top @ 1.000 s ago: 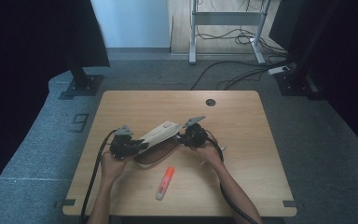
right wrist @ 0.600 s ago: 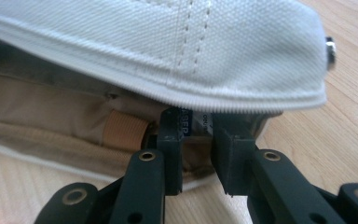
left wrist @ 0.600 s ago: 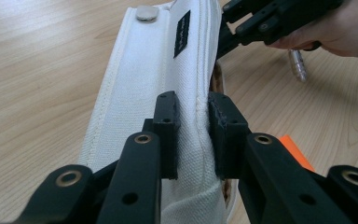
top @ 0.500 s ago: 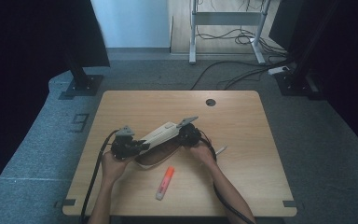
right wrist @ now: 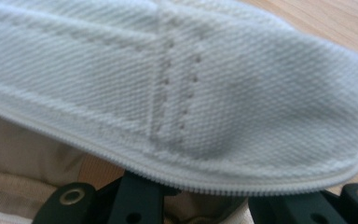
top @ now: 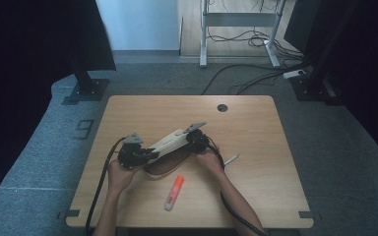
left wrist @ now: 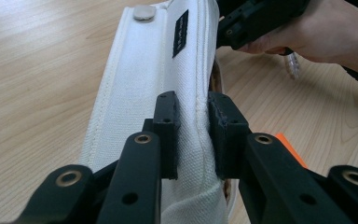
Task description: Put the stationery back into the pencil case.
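Note:
A white canvas pencil case hangs slanted between my two grippers above the table, its zip open and a brown lining showing beneath. My left gripper is shut on the case's near end; in the left gripper view its pads pinch the zip seam of the case. My right gripper holds the far, higher end. In the right gripper view the case's fabric drapes over the jaws and hides their tips.
An orange highlighter lies on the table in front of the case, also seen as an orange corner. A thin pen lies to the right of the right hand. A cable hole sits near the table's far edge.
My right gripper has shifted a little to the left, toward the left gripper, carrying its end of the case. The left gripper has stayed put.

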{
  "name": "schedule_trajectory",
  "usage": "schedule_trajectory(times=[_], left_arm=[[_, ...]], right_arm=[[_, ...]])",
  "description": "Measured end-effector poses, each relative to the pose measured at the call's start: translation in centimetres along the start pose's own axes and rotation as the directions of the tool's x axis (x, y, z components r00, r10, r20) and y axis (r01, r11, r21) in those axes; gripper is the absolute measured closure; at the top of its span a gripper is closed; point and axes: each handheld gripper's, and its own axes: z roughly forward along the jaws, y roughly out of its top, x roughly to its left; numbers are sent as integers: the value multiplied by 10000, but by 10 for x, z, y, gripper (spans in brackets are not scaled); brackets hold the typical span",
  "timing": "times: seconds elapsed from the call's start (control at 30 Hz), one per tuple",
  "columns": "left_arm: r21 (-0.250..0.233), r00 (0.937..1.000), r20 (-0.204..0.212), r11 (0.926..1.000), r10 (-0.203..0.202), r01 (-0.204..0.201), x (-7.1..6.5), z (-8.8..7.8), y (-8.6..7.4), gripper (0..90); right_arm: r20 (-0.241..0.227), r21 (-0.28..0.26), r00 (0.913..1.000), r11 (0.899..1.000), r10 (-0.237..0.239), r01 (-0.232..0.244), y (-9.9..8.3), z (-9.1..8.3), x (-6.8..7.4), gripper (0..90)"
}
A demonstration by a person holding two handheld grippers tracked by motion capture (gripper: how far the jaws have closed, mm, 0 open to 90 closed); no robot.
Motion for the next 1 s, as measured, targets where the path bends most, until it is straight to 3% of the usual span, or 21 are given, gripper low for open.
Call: schedule_trajectory(times=[0.23, 0.4, 0.63, 1.0], left_arm=[[81, 10000, 19, 9999, -77, 77, 1, 1, -1, 741], [39, 10000, -44, 10000, -74, 74, 2, 1, -1, 741], [29, 10000, -62, 10000, -57, 58, 2, 1, -1, 741], [2, 10000, -54, 10000, -56, 56, 2, 1, -1, 740]], right_arm=[[-28, 23, 10000, 10000, -3, 3, 0, -2, -2, 605], [-299, 152, 9995, 9999, -64, 68, 1, -6, -1, 512], [-531, 282, 9983, 9992, -253, 268, 3, -18, 3, 345], [-582, 232, 9975, 9988, -407, 422, -1, -35, 1, 268]])
